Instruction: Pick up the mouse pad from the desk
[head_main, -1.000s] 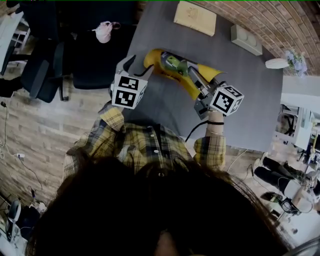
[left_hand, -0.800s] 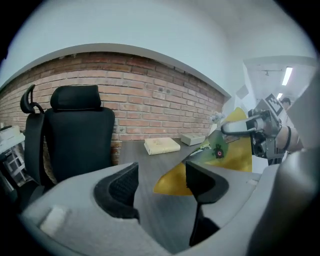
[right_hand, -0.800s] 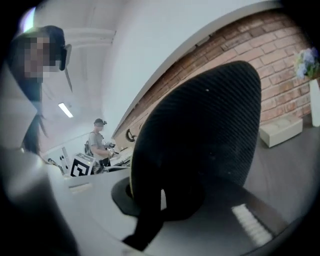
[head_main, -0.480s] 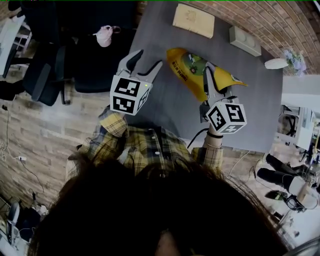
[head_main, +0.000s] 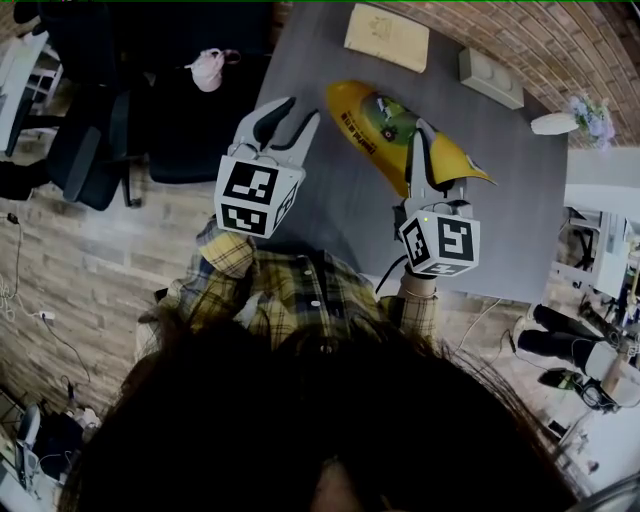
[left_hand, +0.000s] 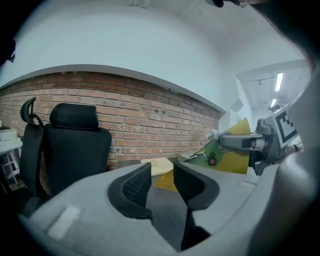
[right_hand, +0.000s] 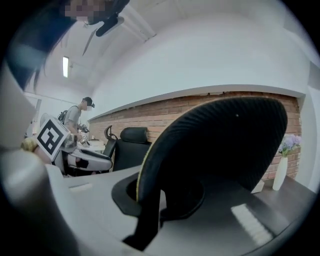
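Note:
The yellow mouse pad, printed with a green picture, hangs bent above the grey desk. My right gripper is shut on its near edge. In the right gripper view the pad's black ribbed underside curves up out of the right gripper and fills the middle. My left gripper hovers over the desk's left edge, apart from the pad. Its jaws have just been closing, a gap remains and nothing is between them. The left gripper view looks past the left gripper to the lifted pad.
A tan booklet, a grey box and a white vase with flowers lie along the desk's far side. Black office chairs stand left of the desk, one with a pink thing on it. A brick wall lies beyond.
Both grippers have risen. The right one has rolled and carried the pad up off the desk and farther away from me. The left gripper's jaws stand narrower than before.

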